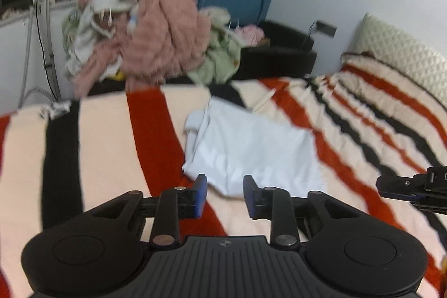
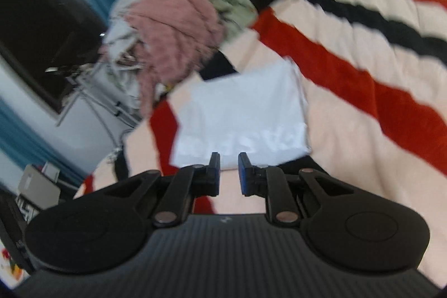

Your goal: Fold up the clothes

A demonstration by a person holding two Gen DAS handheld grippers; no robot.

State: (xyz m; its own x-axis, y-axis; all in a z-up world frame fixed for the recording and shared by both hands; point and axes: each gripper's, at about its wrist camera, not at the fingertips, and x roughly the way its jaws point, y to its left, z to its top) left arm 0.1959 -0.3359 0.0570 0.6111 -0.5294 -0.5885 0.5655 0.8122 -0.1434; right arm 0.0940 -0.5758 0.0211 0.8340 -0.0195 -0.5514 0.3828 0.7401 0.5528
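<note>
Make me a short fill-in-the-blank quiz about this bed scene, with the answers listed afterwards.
1. The folded white cloth lies on a ____ blanket.
2. Both the left tongs and the right tongs are ____, holding nothing.
3. The fluffy garment in the heap of unfolded laundry is ____.

Answers: striped; open; pink
</note>
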